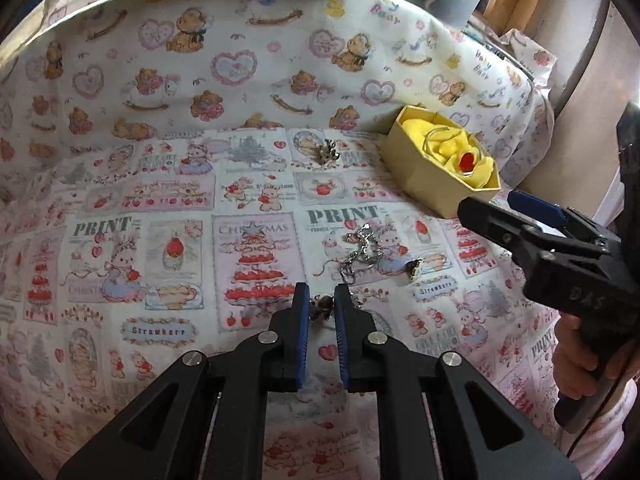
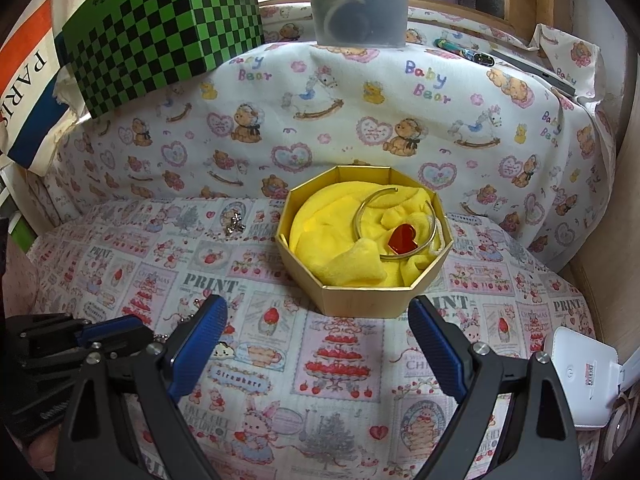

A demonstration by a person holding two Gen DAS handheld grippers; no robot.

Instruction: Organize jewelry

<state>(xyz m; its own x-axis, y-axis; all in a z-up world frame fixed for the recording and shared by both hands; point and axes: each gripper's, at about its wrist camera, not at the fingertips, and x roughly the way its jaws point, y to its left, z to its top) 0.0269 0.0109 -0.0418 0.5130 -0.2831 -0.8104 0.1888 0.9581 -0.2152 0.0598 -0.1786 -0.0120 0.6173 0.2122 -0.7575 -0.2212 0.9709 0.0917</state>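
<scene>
Printed cloth [image 1: 248, 200] — one octagonal box [image 2: 362, 300], one bangle [image 2: 394, 224].

A home corner: teddy-print cloth [image 2: 360, 92] draped over furniture, a checkered gift box [image 2: 160, 28], a Paris bag [image 2: 28, 80].

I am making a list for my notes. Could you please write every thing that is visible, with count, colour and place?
jewelry box: 1, gold, octagonal, far right on cloth
yellow cloth: 1, inside box
bangle: 1, gold with red heart, on yellow cloth
silver chain: 1, middle of printed cloth
small charm: 1, silver, far middle
ring: 1, dark and gold, right of chain
checkered box: 1, green and black, back left
left gripper: black, blue pads, narrowed around small trinket
right gripper: wide open, before box
</scene>
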